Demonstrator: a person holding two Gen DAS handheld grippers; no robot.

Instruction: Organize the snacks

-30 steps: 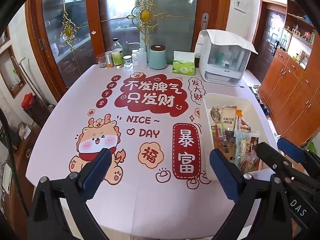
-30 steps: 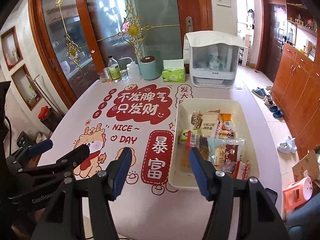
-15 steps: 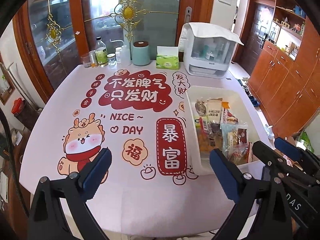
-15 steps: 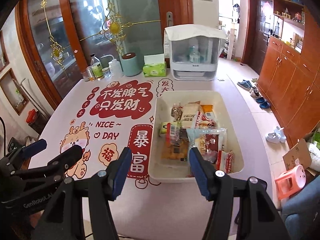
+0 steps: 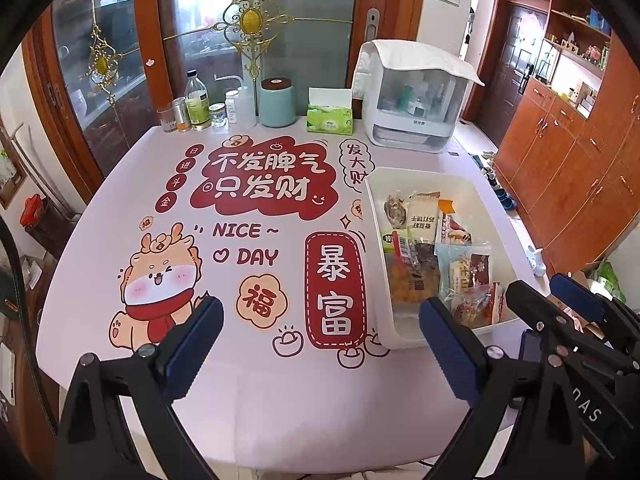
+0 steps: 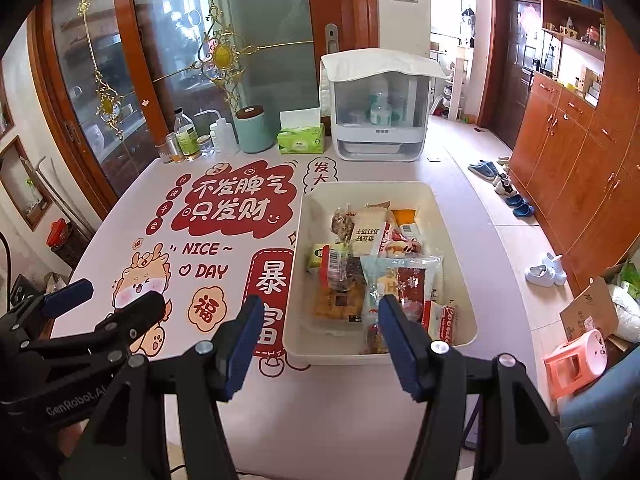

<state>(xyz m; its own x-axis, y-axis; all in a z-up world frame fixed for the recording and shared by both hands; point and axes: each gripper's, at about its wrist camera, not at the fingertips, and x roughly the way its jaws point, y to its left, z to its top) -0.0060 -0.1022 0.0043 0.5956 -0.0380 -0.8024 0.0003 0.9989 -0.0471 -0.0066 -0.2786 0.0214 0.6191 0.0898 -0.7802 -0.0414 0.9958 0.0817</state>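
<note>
Two grippers, left [image 5: 320, 344] and right [image 6: 318, 340], hover above the counter's [image 5: 280, 400] near edge, fingers spread wide, holding nothing. Snacks [image 6: 372, 268] fill the white bin [image 6: 460, 280] at the counter's right side.

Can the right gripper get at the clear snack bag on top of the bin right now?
Probably yes: the right gripper is open, the bag lies uncovered atop the open bin.
</note>
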